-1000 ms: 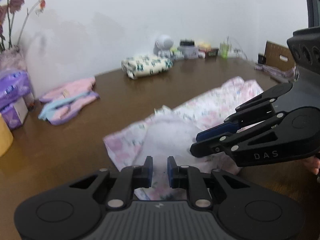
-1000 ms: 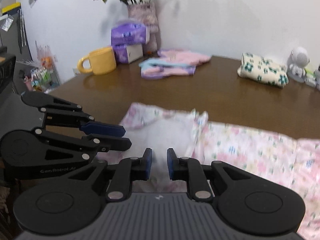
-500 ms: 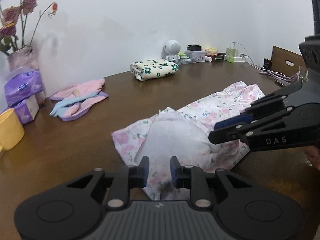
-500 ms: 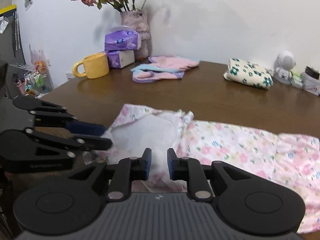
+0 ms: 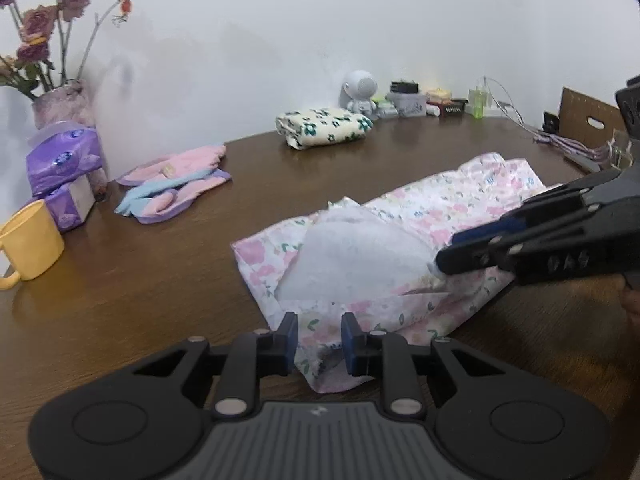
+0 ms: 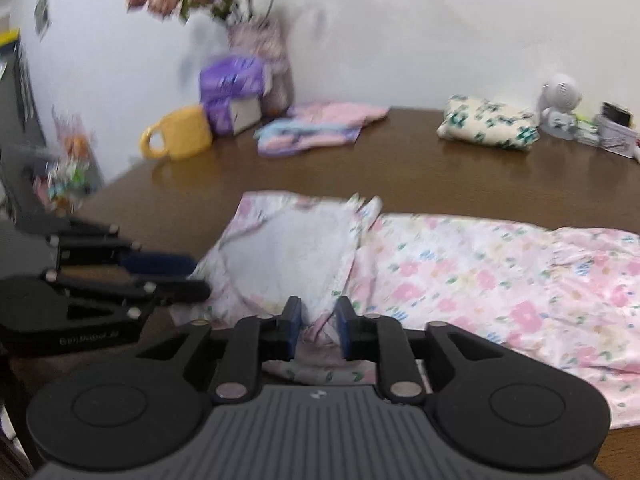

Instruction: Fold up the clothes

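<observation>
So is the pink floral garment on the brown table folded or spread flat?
Partly folded: the pink floral garment has one end turned over, pale lining up; the rest lies spread.

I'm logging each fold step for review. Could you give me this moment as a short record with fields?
garment: pink floral garment, one end folded over showing the white inside, on the brown table
left claw: jaws just opening, near fabric edge between them, not pinched
right claw: jaws just opening, fabric between them, loose
already folded: cream floral bundle, pink and blue pile
</observation>
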Demonstrator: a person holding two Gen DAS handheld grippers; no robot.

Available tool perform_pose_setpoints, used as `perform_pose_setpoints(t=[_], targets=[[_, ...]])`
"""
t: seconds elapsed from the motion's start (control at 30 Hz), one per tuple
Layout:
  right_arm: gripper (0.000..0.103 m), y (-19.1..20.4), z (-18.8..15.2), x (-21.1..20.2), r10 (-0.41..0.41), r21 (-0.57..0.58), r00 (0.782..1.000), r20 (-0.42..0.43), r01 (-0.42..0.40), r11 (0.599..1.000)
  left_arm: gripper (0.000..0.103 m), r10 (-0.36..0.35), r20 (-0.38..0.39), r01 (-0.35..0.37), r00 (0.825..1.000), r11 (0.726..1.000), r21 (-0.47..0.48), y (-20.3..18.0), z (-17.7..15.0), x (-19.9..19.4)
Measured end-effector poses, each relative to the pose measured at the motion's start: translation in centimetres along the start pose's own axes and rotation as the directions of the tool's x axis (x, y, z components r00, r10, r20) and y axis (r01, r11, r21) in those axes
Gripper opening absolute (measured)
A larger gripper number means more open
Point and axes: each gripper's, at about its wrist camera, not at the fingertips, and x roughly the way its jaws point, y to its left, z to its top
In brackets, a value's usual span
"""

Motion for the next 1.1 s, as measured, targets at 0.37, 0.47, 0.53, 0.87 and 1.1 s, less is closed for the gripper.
perform_pose_setpoints(t=[0.37, 0.47, 0.53, 0.87, 1.1], targets=[[0.016, -2.2, 0.0, 0.9, 0.075, 0.155, 0.995, -0.060, -0.065, 0.986, 0.023, -0.017, -0.012, 0.016, 1.000, 0.999, -0.044, 0.4, -0.2, -0.4], [0.006, -2.1, 0.0, 0.3, 0.081, 0.156, 0.995, -0.058, -0.071, 0.985, 0.023, -0.014, -0.012, 0.013, 1.000, 0.999, -0.047, 0.5, -0.2, -0.4], [0.006, -2.0, -0.1, 0.1, 0.077, 0.153, 0.995, -0.065, -0.066, 0.986, 0.023, -0.015, -0.013, 0.014, 1.000, 0.999, -0.048, 0.6, -0.3, -0.4], [0.009, -1.7, -1.1, -0.1, 0.072, 0.140, 0.994, -0.087, -0.059, 0.988, 0.025, -0.011, -0.020, 0.010, 1.000, 0.999, -0.040, 0.6, -0.6, -0.4], [0.045, -1.9, 0.2, -2.0, 0.000, 0.093, 0.999, 0.046, -0.004, 0.996, 0.044, -0.001, -0.023, -0.001, 1.000, 0.997, -0.080, 0.7, -1.1, -1.5]])
